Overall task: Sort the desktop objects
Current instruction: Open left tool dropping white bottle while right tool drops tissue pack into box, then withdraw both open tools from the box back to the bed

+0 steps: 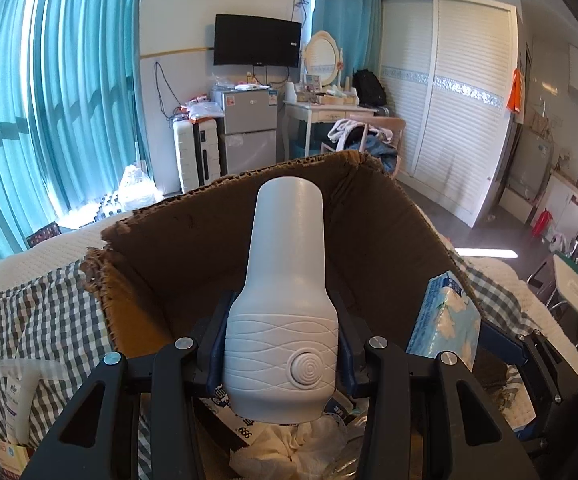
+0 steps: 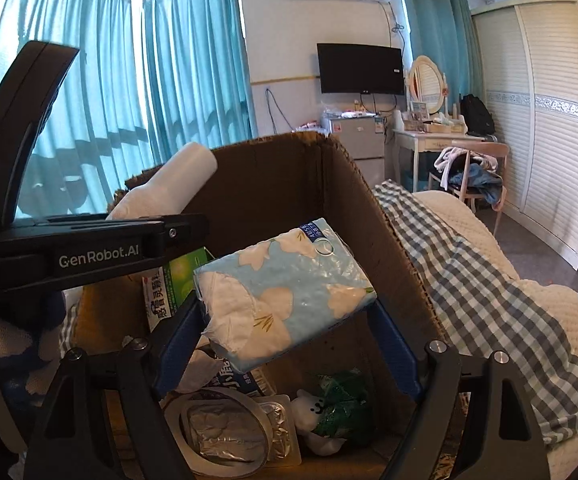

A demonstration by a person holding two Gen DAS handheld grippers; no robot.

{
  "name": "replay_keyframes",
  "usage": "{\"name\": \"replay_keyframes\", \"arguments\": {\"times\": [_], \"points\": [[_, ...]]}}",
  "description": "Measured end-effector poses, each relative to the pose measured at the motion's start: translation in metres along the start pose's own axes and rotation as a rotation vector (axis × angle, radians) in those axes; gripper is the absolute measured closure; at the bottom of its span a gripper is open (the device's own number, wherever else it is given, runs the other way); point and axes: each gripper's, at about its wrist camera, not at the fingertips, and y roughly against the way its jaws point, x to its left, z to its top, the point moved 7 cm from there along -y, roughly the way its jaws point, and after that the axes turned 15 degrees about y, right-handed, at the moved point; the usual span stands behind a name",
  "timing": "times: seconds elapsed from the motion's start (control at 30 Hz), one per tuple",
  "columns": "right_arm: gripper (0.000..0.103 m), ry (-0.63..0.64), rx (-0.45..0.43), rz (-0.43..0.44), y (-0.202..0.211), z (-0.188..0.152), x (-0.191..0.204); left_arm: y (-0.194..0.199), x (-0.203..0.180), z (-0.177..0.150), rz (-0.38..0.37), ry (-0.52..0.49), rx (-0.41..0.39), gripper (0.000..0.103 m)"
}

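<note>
1. Plainly, this is the drop-off step: both loads hang over the open cardboard box [image 1: 369, 216], pointing down into it.
2. The left gripper [image 1: 281, 356] pinches a white bottle [image 1: 285, 280] by its ribbed base; the right gripper [image 2: 289, 308] clamps a blue tissue pack [image 2: 289, 288] across its width.
3. Next, I'd judge, each needs lowering nearer the clutter, then letting go.
4. Only the right view shows the box floor: a tape roll [image 2: 225, 428], a green box [image 2: 181, 280]. Only the left shows a tube [image 1: 21, 396] outside, on the near-left checked cloth [image 1: 49, 320].
</note>
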Motion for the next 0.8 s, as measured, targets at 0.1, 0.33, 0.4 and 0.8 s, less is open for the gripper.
{"name": "replay_keyframes", "arguments": {"times": [0.1,0.33,0.4,0.8], "points": [[0.021,0.014,0.018,-0.004,-0.004,-0.001,0.0,-0.006,-0.002,-0.003,0.01,-0.024,0.005,0.058],[0.019,0.02,0.014,-0.018,-0.002,-0.002,-0.001,0.001,-0.007,0.005,0.003,-0.016,-0.017,0.057],[0.016,0.026,0.003,-0.028,0.003,0.001,-0.001,0.009,-0.005,0.009,0.0,-0.009,-0.031,0.054],[0.006,0.048,-0.078,-0.056,0.036,0.021,0.008,0.086,0.016,0.029,0.029,0.042,-0.154,0.024]]}}
